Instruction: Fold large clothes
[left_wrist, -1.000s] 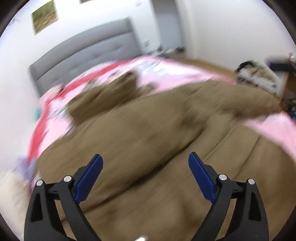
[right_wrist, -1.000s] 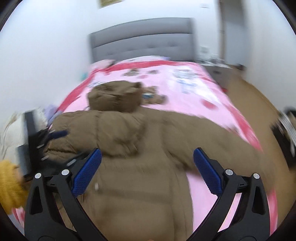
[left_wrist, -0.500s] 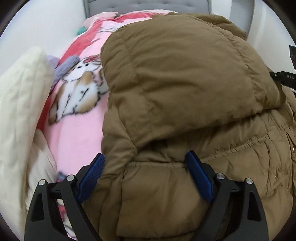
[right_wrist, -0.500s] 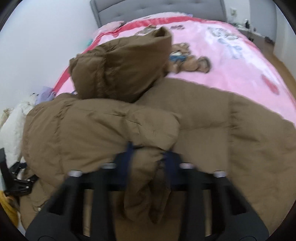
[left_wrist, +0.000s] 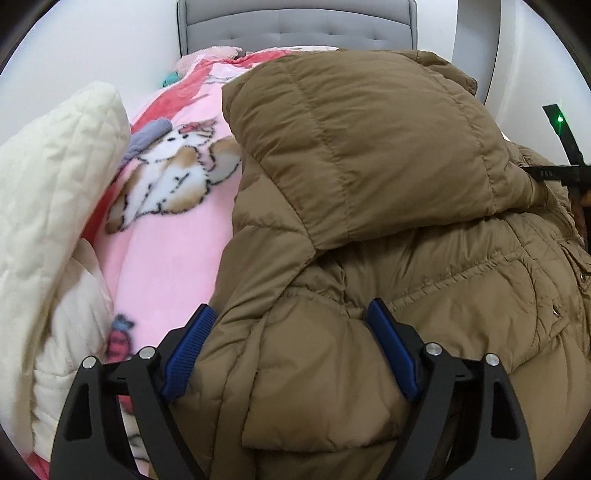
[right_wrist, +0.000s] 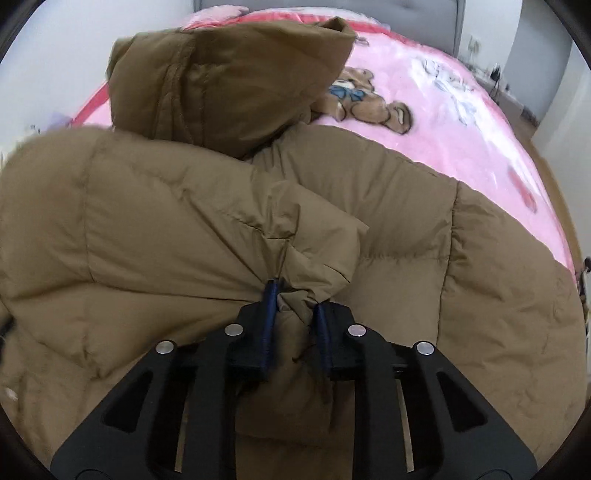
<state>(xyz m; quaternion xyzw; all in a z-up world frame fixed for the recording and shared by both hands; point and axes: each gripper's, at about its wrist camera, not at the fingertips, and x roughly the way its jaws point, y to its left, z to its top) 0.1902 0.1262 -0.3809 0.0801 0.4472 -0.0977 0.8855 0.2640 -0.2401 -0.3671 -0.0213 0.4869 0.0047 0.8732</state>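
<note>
Two tongs noted. Our left tongs (left_wrist: 291, 343) straddle a thick coat (left_wrist: 369, 192) fold, jaws wide and closing. Our right tongs (right_wrist: 293, 314) pinch bunched coat fabric, jaws easing apart. The coat lies across the pink bed (right_wrist: 461, 122).

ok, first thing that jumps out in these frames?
A big brown puffer jacket sprawls across the pink cartoon blanket, hood toward the grey headboard. The right gripper pinches a bunch of it, jaws opening; the left gripper straddles another fold, closing.
</note>
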